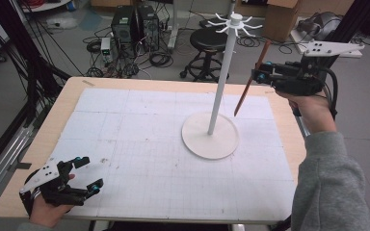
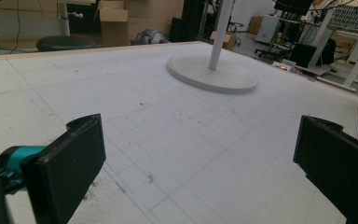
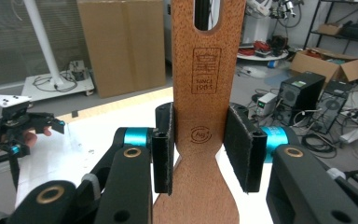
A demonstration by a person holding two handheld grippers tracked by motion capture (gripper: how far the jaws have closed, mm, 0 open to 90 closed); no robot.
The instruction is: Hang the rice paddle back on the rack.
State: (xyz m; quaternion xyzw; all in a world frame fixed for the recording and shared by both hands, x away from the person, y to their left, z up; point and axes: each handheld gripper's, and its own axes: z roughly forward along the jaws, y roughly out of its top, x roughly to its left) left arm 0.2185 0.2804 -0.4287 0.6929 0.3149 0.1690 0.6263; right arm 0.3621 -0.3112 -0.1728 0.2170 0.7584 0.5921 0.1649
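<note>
High view. The right claw [image 1: 259, 73], black with a grey three-cornered plate on top, is hovering above the far right part of the table [image 1: 72, 94], a pale wooden top covered by a white gridded sheet [image 1: 139, 144]. It is pinching a flat brown wooden spatula [image 1: 250, 84], which is slanting through the jaws, one end pointing up and the other down toward the sheet without touching it. Just left of the spatula, a tall white pole stand with a round flat base and a crown of short hooks [image 1: 221, 72] is standing on the sheet. The left claw [image 1: 88, 173], black with teal fittings, is resting low at the near left corner of the table, its jaws spread wide with nothing between them. A black round stool [image 1: 208, 41] and black computer towers [image 1: 135, 24] are sitting on the floor beyond the table.

Left gripper view. The two black jaws are standing far apart over the bare gridded sheet [image 2: 177, 140]. The stand's round base and pole foot [image 2: 212, 72] are showing farther off.

Right gripper view. The spatula [image 3: 208, 93], slotted near its top and stamped with a maker's mark, is standing upright, clamped at its narrow waist between both pads [image 3: 163, 147]. The left claw [image 3: 51, 122] is showing far off at the left. A large brown cardboard box [image 3: 121, 44] is standing behind.
</note>
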